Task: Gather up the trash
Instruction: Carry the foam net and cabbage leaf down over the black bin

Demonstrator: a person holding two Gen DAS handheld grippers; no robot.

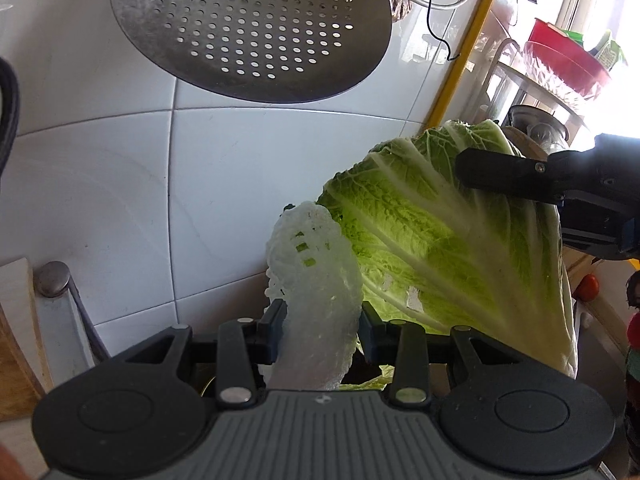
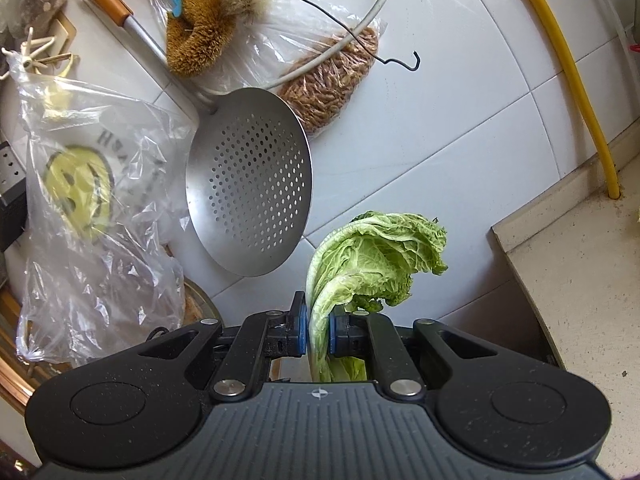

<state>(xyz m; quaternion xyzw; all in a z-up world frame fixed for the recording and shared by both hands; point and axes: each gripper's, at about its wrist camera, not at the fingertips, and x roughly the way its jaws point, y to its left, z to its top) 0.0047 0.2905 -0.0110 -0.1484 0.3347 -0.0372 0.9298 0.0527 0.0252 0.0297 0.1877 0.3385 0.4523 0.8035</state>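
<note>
My left gripper (image 1: 322,330) is shut on a white foam net sleeve (image 1: 314,264), which stands up between its fingers. Right beside it hangs a large green cabbage leaf (image 1: 444,236). My right gripper (image 1: 500,176) reaches in from the right and pinches that leaf near its top. In the right wrist view my right gripper (image 2: 318,330) is shut on the pale stem of the cabbage leaf (image 2: 376,260), whose crinkled top curls to the right. Both are held up in front of the white tiled wall.
A perforated metal skimmer (image 1: 248,20) hangs on the wall above; it also shows in the right wrist view (image 2: 250,196). Plastic bags (image 2: 92,184), a brush (image 2: 192,32) and a yellow pipe (image 2: 568,72) hang nearby. A counter edge (image 2: 560,264) lies right; a red bowl (image 1: 568,60) sits on a rack.
</note>
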